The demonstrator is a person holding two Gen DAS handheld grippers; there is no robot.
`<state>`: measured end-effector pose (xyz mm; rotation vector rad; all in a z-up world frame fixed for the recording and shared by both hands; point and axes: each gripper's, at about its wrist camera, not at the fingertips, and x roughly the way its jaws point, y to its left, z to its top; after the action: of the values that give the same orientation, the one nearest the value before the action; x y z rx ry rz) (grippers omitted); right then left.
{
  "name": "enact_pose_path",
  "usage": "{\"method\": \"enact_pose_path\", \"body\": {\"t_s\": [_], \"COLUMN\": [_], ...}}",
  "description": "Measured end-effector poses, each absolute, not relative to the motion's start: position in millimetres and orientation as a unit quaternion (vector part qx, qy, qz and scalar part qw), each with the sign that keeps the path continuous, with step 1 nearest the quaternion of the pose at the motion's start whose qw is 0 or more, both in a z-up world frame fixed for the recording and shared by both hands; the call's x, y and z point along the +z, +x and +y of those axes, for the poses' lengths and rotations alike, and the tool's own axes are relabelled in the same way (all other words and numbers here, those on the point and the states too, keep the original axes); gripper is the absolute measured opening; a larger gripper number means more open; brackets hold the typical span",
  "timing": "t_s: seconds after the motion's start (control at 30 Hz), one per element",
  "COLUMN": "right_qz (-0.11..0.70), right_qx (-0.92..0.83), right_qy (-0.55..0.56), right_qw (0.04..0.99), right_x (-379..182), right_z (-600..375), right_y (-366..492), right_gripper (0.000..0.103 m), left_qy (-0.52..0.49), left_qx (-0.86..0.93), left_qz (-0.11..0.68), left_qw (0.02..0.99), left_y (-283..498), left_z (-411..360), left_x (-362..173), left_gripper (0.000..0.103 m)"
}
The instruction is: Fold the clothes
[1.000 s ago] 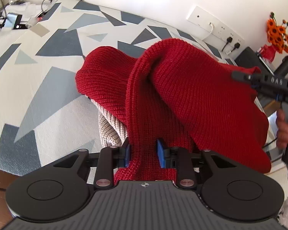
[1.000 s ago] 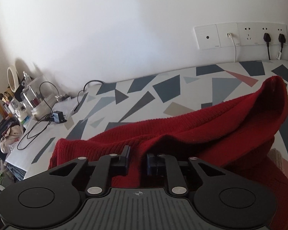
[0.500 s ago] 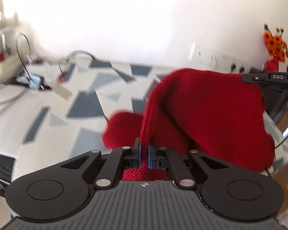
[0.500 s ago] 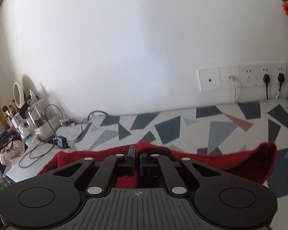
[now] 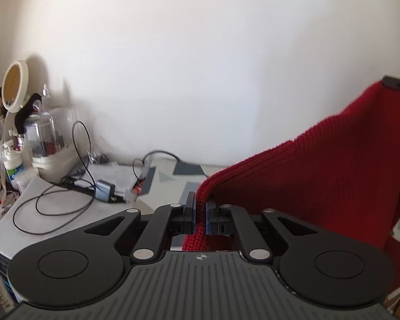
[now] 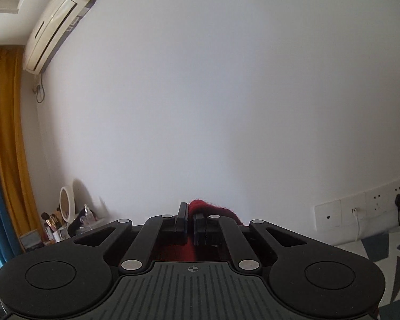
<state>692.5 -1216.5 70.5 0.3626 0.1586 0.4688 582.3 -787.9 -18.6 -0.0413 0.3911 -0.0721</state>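
The red ribbed knitted sweater (image 5: 320, 176) hangs in the air, stretched between the two grippers. The left gripper (image 5: 200, 213) has its fingers closed on one edge of the knit. The right gripper (image 6: 190, 222) also has its fingers nearly together with red knit between them, so it seems to grip the other edge; in the left wrist view its tip (image 5: 394, 82) shows at the high corner of the sweater.

The sweater is not folded at this moment: it is lifted and spread, with its lower part out of view. This could fit a lift to shake it flat for laying down, or a lift in the middle of a fold; the pictures do not settle which. The laying down and the folds themselves appear to remain.

Below the sweater lies a surface with a white cover printed with grey and blue triangles (image 5: 184, 170). Left of the sweater stand a grey desk (image 5: 26, 208) with black cables (image 5: 80, 144), a round white mirror (image 5: 14, 88) and bottles. Behind the sweater is a plain white wall (image 6: 213, 93), with wall sockets (image 6: 365, 208), a white air conditioner (image 6: 56, 24) and a yellow curtain (image 6: 8, 146).
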Motion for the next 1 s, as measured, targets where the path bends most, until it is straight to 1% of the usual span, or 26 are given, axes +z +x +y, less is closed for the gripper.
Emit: {"method": "enact_pose_path", "body": {"t_s": [0.13, 0.33, 0.53, 0.6, 0.67, 0.8, 0.9, 1.0], "right_qz": [0.059, 0.101, 0.095, 0.084, 0.089, 0.143, 0.167, 0.171], "right_qx": [0.248, 0.225, 0.200, 0.190, 0.170, 0.133, 0.127, 0.134], "right_qy": [0.198, 0.175, 0.140, 0.136, 0.128, 0.131, 0.123, 0.134], "right_qw": [0.946, 0.953, 0.965, 0.969, 0.973, 0.972, 0.970, 0.967], "right_x": [74, 71, 84, 86, 78, 37, 14, 2], "right_z": [-1221, -1209, -1180, -1173, -1168, -1168, -1176, -1183], "right_y": [696, 737, 779, 792, 810, 841, 853, 873], "right_gripper": [0.003, 0.003, 0.003, 0.003, 0.003, 0.003, 0.003, 0.003], "left_qy": [-0.043, -0.076, -0.096, -0.105, -0.107, -0.120, -0.116, -0.108], "left_qx": [-0.038, -0.042, -0.042, -0.041, -0.038, -0.031, -0.032, -0.025], "left_qz": [0.161, 0.112, 0.084, 0.087, 0.108, 0.167, 0.198, 0.208], "left_qw": [0.985, 0.990, 0.991, 0.990, 0.988, 0.978, 0.973, 0.972], "left_y": [596, 616, 669, 691, 712, 741, 751, 766], "left_z": [-769, -741, -715, -709, -709, -715, -722, -730], "left_x": [-4, 17, 17, 13, -2, -39, -59, -64], "left_gripper": [0.006, 0.006, 0.006, 0.006, 0.006, 0.006, 0.006, 0.006]}}
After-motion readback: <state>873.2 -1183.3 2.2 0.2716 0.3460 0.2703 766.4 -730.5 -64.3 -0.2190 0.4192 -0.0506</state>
